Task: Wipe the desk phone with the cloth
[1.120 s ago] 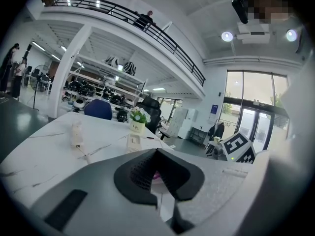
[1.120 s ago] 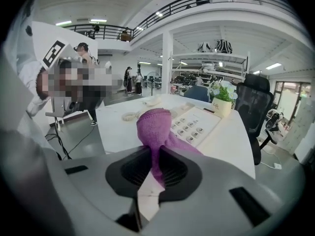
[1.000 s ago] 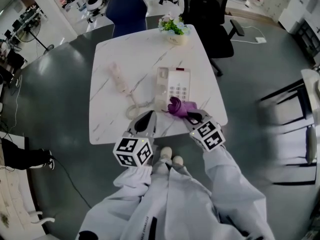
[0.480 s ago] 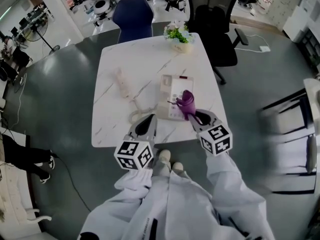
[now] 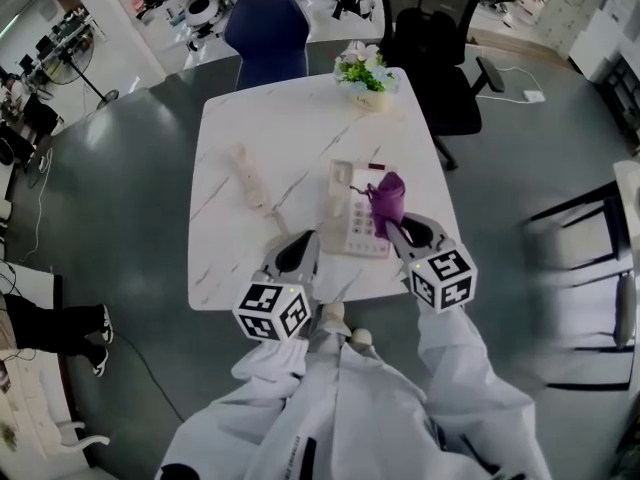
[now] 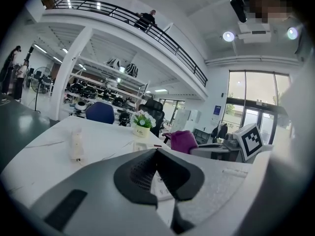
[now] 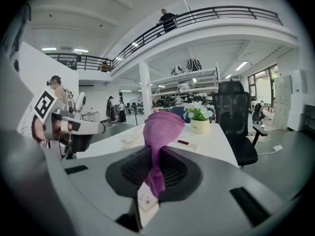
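Counter [image 5: 290,118]: white marble, phone near its front right.
Desk phone [image 5: 352,218]: lies flat on the counter.
Left claw [image 5: 303,240]: pressed together, empty, just left of the phone.
Right claw [image 5: 397,230]: clamped on the cloth.
Cloth [image 5: 388,194]: purple, bunched upright over the phone's right edge.

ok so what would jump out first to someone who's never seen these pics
The bunched purple cloth stands out most, pinched upright in the right gripper by the right side of the desk phone. The phone sits near the front edge of a white marble table, with a small pot of flowers at the far edge. The left gripper is shut on nothing at the near edge.
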`<control>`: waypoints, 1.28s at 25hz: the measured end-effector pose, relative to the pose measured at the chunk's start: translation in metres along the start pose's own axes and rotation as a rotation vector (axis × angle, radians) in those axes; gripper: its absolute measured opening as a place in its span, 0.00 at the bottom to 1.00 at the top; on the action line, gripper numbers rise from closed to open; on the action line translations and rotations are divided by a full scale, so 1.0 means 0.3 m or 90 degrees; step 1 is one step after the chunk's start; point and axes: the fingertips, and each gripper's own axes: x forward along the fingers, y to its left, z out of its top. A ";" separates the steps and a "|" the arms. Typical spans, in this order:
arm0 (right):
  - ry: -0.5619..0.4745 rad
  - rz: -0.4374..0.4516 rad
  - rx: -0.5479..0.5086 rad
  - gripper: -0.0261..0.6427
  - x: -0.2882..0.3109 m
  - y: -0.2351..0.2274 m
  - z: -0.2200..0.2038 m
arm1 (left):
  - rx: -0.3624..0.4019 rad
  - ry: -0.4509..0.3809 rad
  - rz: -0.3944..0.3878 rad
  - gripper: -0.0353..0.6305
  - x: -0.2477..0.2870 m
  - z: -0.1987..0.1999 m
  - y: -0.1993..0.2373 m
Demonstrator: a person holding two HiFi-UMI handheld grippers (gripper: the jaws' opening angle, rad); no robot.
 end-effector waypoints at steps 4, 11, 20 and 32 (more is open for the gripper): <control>-0.003 -0.016 -0.003 0.08 0.052 -0.043 0.028 | -0.004 0.011 -0.014 0.05 0.056 0.006 0.043; 0.001 -0.044 -0.014 0.08 0.140 -0.120 0.081 | -0.009 0.023 -0.037 0.05 0.141 0.039 0.102; 0.021 -0.075 -0.057 0.08 0.233 -0.215 0.156 | -0.015 0.033 -0.061 0.05 0.229 0.056 0.155; 0.087 -0.042 -0.135 0.08 0.423 -0.194 0.160 | -0.028 0.043 -0.061 0.05 0.257 0.060 0.237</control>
